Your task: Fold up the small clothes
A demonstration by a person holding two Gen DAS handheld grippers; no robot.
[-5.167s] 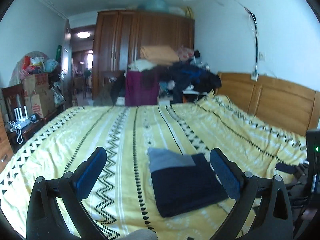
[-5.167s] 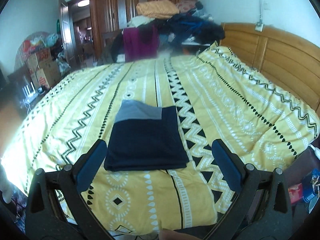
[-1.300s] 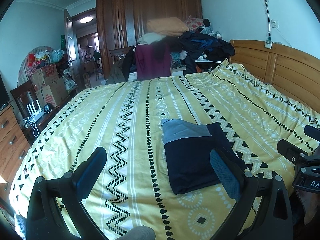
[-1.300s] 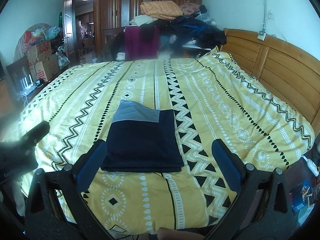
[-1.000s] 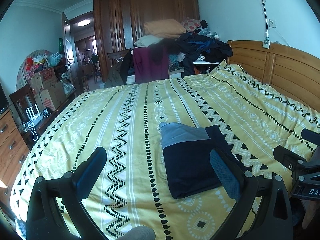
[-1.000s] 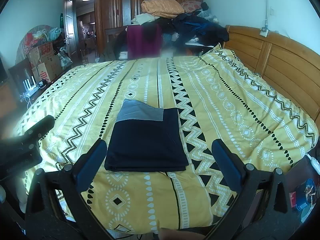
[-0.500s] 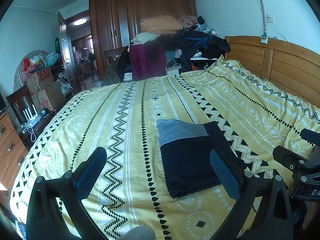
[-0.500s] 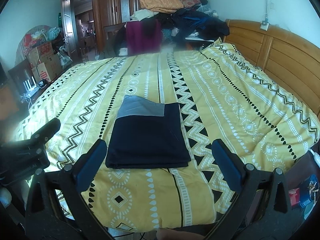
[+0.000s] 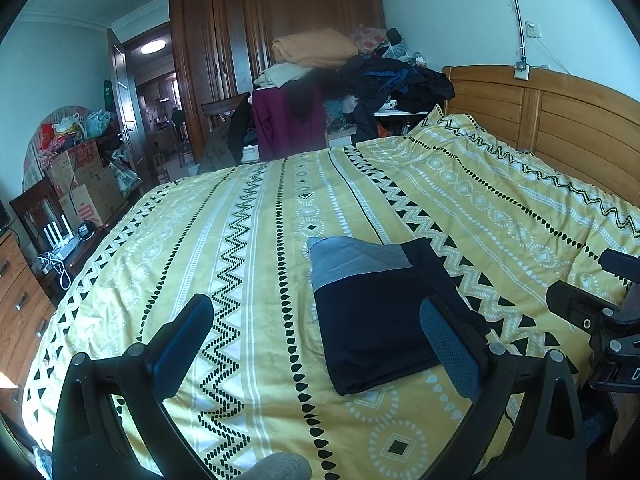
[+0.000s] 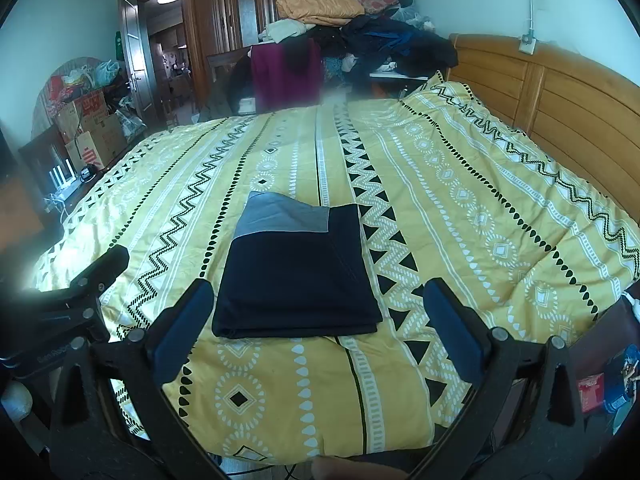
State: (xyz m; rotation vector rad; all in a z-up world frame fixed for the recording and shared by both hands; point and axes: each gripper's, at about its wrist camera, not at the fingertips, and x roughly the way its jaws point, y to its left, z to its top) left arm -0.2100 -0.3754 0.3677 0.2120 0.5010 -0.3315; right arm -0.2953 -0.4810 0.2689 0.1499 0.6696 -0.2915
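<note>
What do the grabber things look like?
Both are alike: the left gripper and right gripper have black frames with round silver bolts and two fingers padded in textured blue. White lettering marks the side of each body.

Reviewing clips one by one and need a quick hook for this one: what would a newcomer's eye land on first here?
First, the dark navy folded garment with its grey band, lying flat near the front edge of the yellow patterned bedspread. Next, the heap of clothes piled beyond the far side of the bed, in front of the wooden wardrobe. Both tools, left and right, hang open and empty.
</note>
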